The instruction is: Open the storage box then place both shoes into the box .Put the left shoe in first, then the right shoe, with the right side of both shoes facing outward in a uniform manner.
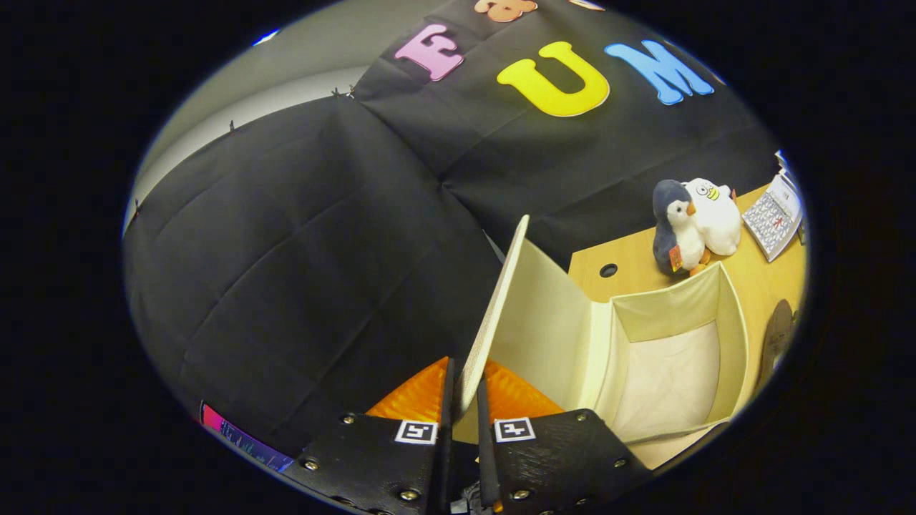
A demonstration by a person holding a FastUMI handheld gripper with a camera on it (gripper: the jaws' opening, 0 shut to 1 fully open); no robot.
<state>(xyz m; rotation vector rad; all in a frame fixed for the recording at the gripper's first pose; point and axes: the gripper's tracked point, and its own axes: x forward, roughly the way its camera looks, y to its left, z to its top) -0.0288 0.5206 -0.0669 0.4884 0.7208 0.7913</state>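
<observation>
Still on the opening step: the gripper (464, 400) has its jaws pinched onto the near edge of the lid (494, 315), which stands swung up over the storage box (733, 322) on the table (630, 261) (box looks empty inside). Next I'd guess: let go, then fetch the left shoe.
</observation>
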